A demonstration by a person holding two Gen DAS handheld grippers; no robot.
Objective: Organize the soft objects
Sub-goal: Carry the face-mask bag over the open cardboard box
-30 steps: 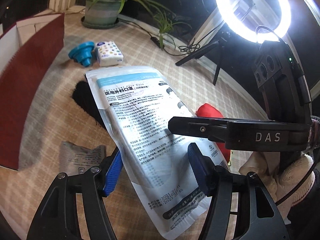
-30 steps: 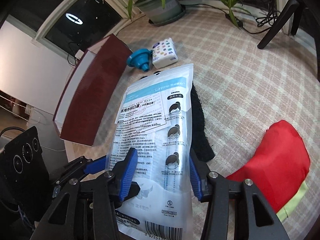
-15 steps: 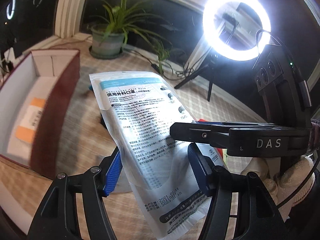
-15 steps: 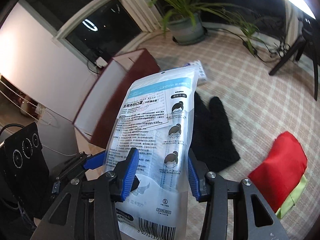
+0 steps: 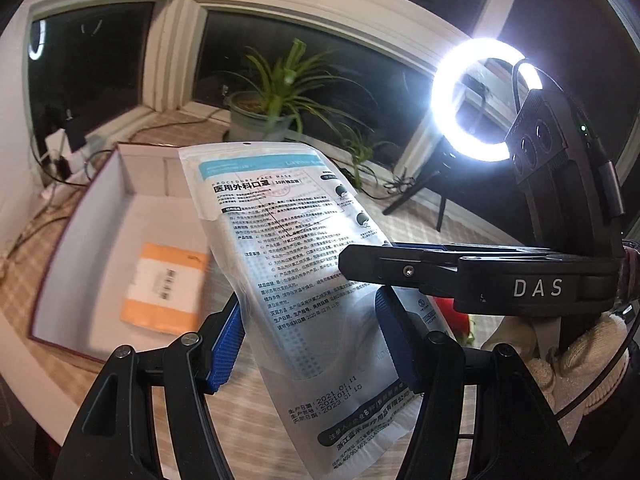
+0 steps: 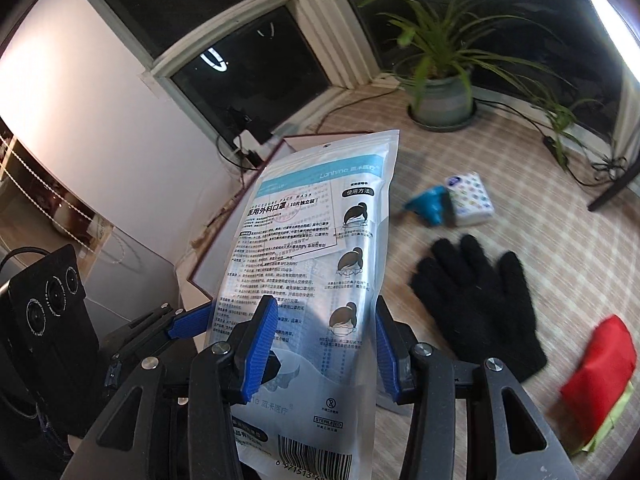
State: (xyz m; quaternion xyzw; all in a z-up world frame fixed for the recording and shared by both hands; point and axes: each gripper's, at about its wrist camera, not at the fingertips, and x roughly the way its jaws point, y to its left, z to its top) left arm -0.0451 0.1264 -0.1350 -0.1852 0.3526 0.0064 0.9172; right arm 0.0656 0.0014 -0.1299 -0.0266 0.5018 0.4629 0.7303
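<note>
Two grippers share one load: the left gripper point(image 5: 308, 344) and right gripper point(image 6: 326, 346) both pinch the face mask packet point(image 6: 316, 264) across its lower half, holding it tilted in the air beside the open box point(image 5: 100, 216), with the black glove point(image 6: 476, 300) on the checked cloth.

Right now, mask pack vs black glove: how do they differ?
The mask pack is a glossy, printed white-and-blue pouch; the black glove is plain and fuzzy. The mask pack is held up off the table, gripped between both tongs, left and right; the black glove lies flat on the checked tablecloth, untouched. Both are outside the open box.
</note>
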